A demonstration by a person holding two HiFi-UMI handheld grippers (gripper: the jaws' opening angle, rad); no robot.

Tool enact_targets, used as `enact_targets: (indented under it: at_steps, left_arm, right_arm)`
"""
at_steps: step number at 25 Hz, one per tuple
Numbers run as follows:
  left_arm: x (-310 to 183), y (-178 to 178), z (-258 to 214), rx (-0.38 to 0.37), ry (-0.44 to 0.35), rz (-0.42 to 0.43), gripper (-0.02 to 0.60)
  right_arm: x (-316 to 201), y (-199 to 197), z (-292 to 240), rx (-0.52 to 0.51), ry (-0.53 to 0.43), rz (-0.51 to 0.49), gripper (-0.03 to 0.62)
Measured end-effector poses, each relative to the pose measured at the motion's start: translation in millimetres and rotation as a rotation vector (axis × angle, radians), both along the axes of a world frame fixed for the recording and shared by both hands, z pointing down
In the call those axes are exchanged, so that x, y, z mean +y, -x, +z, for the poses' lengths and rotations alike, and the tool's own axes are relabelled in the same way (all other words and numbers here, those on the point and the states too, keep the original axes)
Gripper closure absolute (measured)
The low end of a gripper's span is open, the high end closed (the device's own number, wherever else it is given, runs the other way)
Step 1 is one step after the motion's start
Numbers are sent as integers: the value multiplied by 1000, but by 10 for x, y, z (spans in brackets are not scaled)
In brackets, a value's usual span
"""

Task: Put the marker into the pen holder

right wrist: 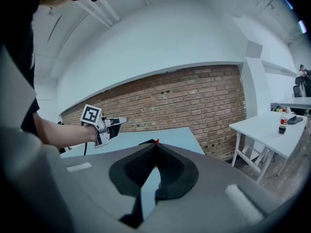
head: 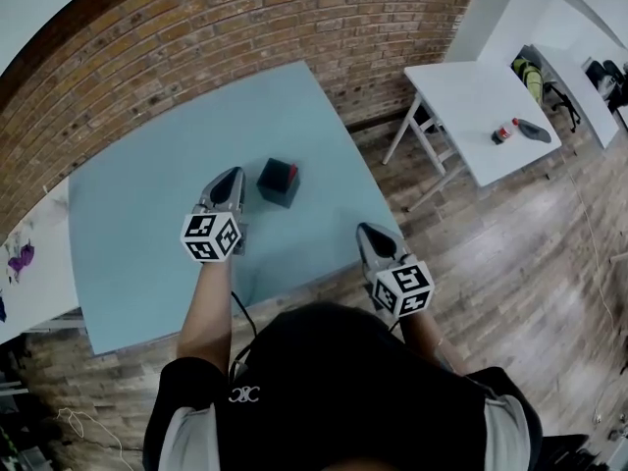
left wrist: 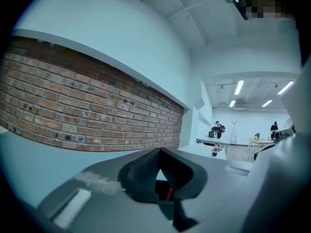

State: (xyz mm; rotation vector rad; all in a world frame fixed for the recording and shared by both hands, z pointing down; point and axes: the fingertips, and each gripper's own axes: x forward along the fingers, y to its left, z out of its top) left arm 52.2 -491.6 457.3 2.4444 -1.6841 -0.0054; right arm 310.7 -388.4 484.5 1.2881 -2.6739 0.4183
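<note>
Marker (head: 291, 172): only a red end shows, poking from the top of the black, cube-shaped pen holder (head: 276, 186) on the light blue table (head: 137, 224). Left gripper (head: 234, 178): just beside the holder, jaws closed, nothing held. Right gripper (head: 366, 231): by the table's edge, jaws together, empty.

You're at a light-blue rectangular tabletop (head: 147, 204), with a red brick wall (head: 245, 27) behind it. On your right, a white trestle-leg table (head: 471, 96) stands on the wood-plank floor (head: 530, 253). On it, a small red-and-white bottle (head: 503, 132) sits just beside a flat dark-grey object (head: 535, 130). Can't ID that one.
</note>
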Motion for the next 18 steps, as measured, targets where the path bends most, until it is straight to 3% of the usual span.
enact_targets:
  at_steps: [4, 10, 18]
  left_arm:
    - [429, 89, -68, 48, -47, 2, 577]
    - [940, 78, 0, -60, -58, 16, 577]
    - [1165, 60, 253, -79, 8, 27, 577]
  right_arm:
    - [-70, 136, -84, 8, -27, -37, 588]
    - [-178, 244, -163, -3, -44, -62, 588]
    - [-172, 319, -188, -29, -62, -35, 591]
